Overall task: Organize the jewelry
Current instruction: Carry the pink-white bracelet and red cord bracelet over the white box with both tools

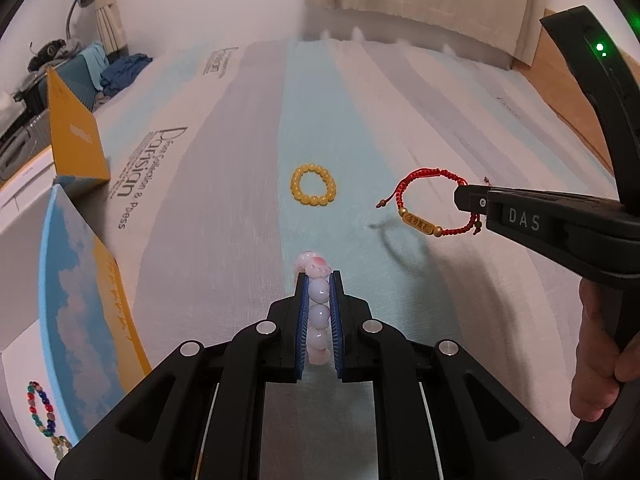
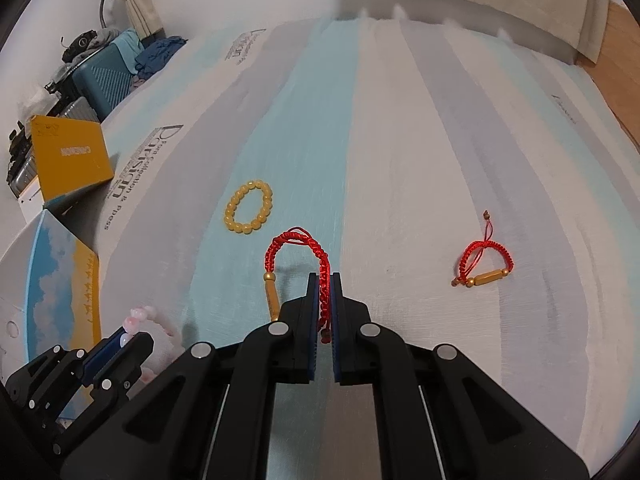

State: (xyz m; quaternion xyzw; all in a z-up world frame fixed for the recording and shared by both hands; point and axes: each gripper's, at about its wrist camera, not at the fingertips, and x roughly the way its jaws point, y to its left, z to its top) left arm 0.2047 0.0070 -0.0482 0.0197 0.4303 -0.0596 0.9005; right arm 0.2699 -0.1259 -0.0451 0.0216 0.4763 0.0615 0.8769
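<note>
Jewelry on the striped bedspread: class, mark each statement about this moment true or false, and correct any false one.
1. The left gripper is shut on a pale pink bead bracelet. True.
2. The right gripper is open and holds nothing. False: it is shut on a red cord bracelet.
3. The yellow bead bracelet lies loose on the bedspread. True.
4. A second red cord bracelet hangs from the left gripper. False: it lies on the bedspread, off to the right in the right wrist view.
5. A multicoloured bead bracelet lies beside the sky-print box. True.
</note>
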